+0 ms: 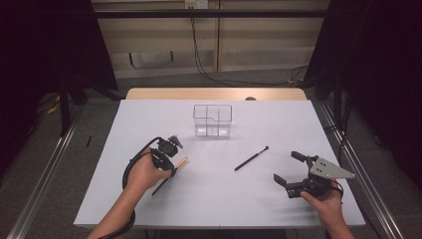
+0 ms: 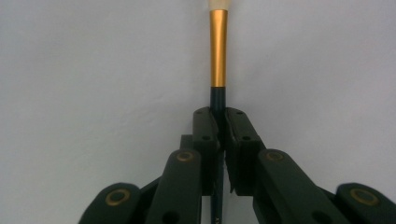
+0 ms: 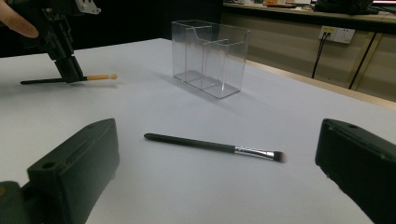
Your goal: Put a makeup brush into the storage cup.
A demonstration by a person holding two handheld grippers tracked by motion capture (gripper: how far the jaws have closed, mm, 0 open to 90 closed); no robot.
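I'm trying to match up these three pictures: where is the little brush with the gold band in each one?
High view: gold-banded brush lies left of centre, clamped by the left gripper.
Left gripper view: it runs up the middle from between the shut jaws.
Right gripper view: far upper left.
Shared landmark: the clear organiser.

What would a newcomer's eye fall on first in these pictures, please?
Probably the left gripper, its jaws shut on a gold-banded brush lying at the table's near left. Next comes the clear divided organizer, standing empty toward the far middle. A black brush lies loose between it and the open right gripper.
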